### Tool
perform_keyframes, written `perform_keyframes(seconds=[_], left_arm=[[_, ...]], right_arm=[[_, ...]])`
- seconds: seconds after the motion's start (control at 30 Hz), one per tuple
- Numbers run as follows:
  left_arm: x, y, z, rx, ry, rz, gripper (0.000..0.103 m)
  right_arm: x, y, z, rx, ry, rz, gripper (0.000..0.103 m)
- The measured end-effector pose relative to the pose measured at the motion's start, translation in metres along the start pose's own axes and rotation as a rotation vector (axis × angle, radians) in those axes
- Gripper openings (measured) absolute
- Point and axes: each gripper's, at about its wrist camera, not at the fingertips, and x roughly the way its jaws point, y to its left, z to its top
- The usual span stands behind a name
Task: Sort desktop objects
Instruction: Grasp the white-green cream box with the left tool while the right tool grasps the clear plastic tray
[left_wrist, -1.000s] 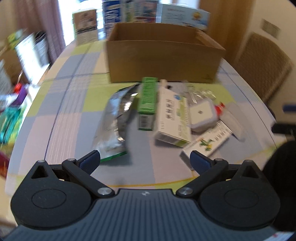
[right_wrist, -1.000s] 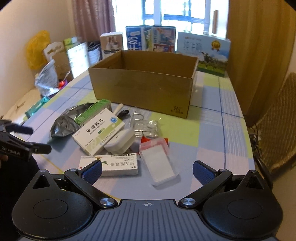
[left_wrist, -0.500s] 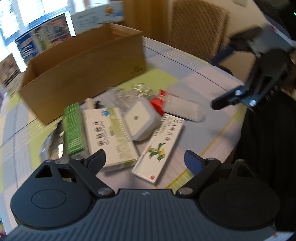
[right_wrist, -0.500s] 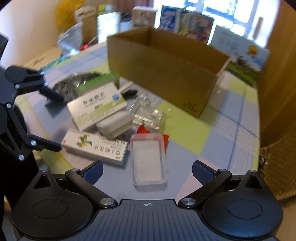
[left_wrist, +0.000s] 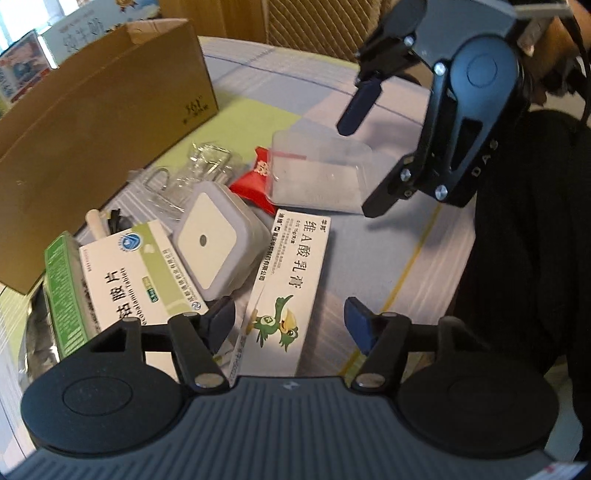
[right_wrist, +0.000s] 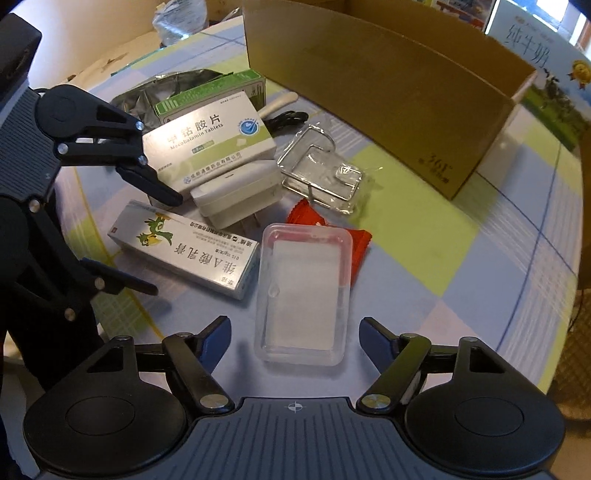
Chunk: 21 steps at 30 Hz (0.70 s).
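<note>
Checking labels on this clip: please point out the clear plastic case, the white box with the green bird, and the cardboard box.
clear plastic case (right_wrist: 303, 291), right wrist view, middle of its lid.
white box with the green bird (left_wrist: 284, 291), left wrist view, its printed top face.
cardboard box (right_wrist: 388, 92), right wrist view, its near outer wall.

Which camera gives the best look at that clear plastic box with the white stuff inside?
The right wrist view: the clear plastic box lies whole and close, straight ahead of the open right hand-held gripper. In the left wrist view it sits farther back, partly hidden by that gripper's finger.
</note>
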Motion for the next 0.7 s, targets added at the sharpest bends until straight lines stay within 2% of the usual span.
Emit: perform_keyframes(seconds=[0.07,0.17,0.23,0.37,0.47,0.53,0.7], left_arm=[[0.005,0.001,0.002,0.004,0.018,-0.003,0.06],[0.011,0.004,0.003,-0.016,0.039,-0.009,0.048],[0.012,0.006,0.003,-0.037,0.043,-0.008,0.036],[0.011,0.005,0.003,-0.068,0.044,-0.021,0.034],[0.008,0.005,0.002,-0.083,0.024,-0.015,0.035],[0.008,0.006,0.002,-0.094,0.014,-0.012,0.041],[0.011,0.008,0.006,-0.103,0.004,-0.012,0.043]], right_arm=[[0.004,-0.002,0.003,-0.009,0.015,0.012,0.072],[0.012,-0.003,0.008,-0.015,0.041,0.028,0.065],[0.017,-0.004,0.009,-0.012,0.064,0.026,0.055],[0.014,-0.002,0.011,-0.044,0.093,0.021,0.054],[0.006,0.002,0.009,-0.119,0.134,-0.022,0.054],[0.005,0.001,0.006,-0.152,0.166,-0.055,0.054],[0.005,-0.004,0.002,-0.14,0.178,-0.028,0.055]])
